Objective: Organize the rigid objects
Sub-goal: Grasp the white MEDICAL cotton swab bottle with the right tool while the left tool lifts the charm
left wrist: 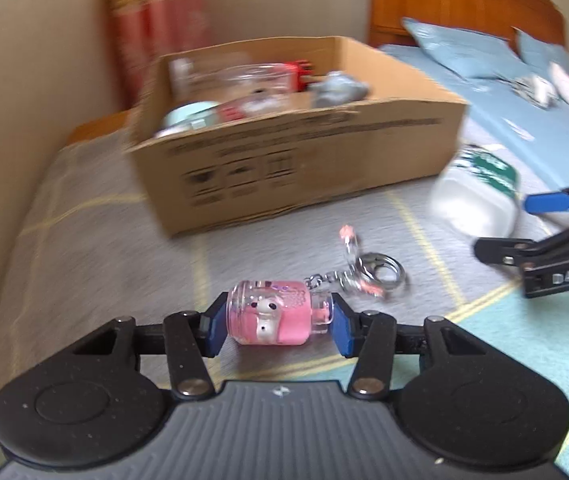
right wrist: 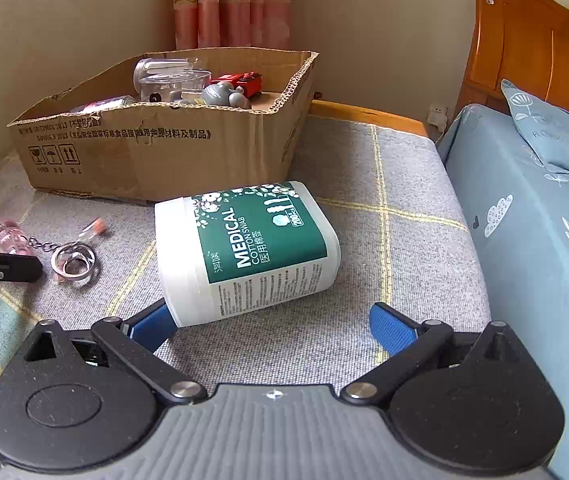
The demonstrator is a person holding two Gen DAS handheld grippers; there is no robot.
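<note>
Two grippers: the left gripper [left wrist: 278, 326] clamps the pink keychain bottle [left wrist: 270, 318]. The right gripper [right wrist: 272, 326], fingers apart, has the "MEDICAL COTTON SWAB" tub [right wrist: 244, 248] touching its left finger; bare mat [right wrist: 404, 184] lies beyond.

— What are you seeing on the left gripper [left wrist: 278, 326]?
— Black linkage arms with silver rivets, blue pads [left wrist: 343, 330], round black discs flanking a ribbed grey housing.
— And the right gripper [right wrist: 272, 326]?
— It's showing the same build; in the left view its black body is displaying white "DAS" lettering.
</note>
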